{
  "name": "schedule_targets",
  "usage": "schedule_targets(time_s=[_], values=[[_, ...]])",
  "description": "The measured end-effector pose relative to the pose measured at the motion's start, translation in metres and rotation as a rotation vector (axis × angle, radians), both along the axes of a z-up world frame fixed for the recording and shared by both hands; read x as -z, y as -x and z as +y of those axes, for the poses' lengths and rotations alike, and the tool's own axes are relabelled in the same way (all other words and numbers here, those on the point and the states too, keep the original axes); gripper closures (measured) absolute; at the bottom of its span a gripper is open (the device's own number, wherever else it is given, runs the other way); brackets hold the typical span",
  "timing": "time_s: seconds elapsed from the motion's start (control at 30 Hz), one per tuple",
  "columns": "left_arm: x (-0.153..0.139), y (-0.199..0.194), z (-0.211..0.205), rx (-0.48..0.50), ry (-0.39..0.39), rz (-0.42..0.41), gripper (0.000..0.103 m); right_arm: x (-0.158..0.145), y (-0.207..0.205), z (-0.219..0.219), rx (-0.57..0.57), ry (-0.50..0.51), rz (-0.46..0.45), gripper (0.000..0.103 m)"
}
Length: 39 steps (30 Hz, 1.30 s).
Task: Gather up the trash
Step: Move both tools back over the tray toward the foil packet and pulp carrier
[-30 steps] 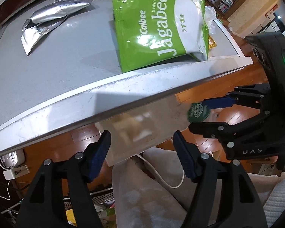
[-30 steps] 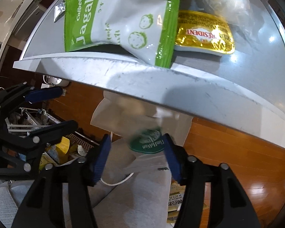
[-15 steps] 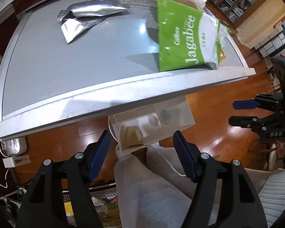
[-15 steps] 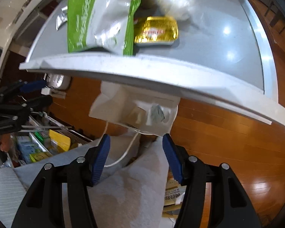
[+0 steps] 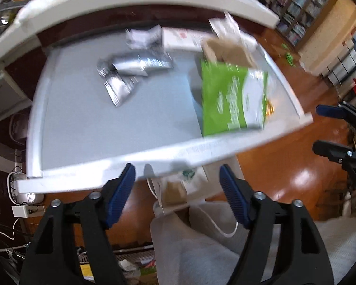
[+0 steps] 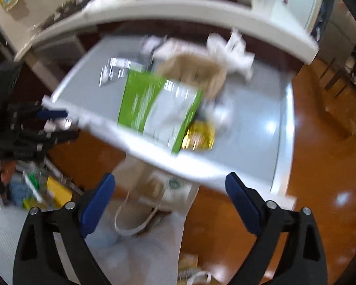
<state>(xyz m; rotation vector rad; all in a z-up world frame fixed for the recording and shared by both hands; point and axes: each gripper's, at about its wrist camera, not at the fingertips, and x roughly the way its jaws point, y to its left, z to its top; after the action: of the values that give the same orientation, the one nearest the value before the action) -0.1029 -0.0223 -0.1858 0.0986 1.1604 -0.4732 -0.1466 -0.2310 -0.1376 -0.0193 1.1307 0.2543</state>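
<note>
Left jaws: on my left gripper [image 5: 176, 182] they are opening, about half spread, with nothing between the blue pads.
Right jaws: on my right gripper [image 6: 169, 191] they are opening and nearly at full spread, also empty.
Trash bag: the white paper bag with a cord handle [image 6: 154, 187] hangs open below the near edge of the surface, just ahead of a grey-clad knee [image 5: 201, 244]; I can see a green-logo cup and something brown inside.
Trash left: the green and white snack bag [image 5: 232, 99] lies at the near edge of the grey surface [image 5: 87, 118], overhanging it slightly; the gold foil wrapper [image 6: 199, 137] is tucked against it, the silver foil pouches [image 5: 128, 71] farther back.
Risk, snack bag: a clumsy approach could nudge it off the edge onto the wooden floor [image 6: 320, 166] rather than into the bag.
Risk, view: both views are blurred, so I could misjudge my reach.
Risk, bag: its mouth may sag shut unsupported.
</note>
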Motion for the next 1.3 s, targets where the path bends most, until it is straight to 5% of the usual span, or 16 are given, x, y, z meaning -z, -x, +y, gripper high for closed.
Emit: schedule_targets(time_s=[0.23, 0.5, 0.9, 1.3], values=[[-0.038, -0.03, 0.017, -0.14, 0.078, -0.099, 0.022, -0.004, -0.043, -0.001, 0.058, -0.007, -0.043, 0.01], [-0.059, -0.051, 0.026, -0.249, 0.077, -0.198, 0.022, -0.002, -0.109, 0.0, 0.254, -0.027, 0.016, 0.01], [-0.054, -0.081, 0.02, -0.225, 0.037, -0.241, 0.022, 0.04, -0.166, 0.013, 0.331, 0.035, 0.161, 0.01], [-0.044, -0.108, 0.014, -0.187, 0.036, -0.225, 0.022, 0.053, -0.181, 0.032, 0.344, 0.053, 0.196, 0.009]])
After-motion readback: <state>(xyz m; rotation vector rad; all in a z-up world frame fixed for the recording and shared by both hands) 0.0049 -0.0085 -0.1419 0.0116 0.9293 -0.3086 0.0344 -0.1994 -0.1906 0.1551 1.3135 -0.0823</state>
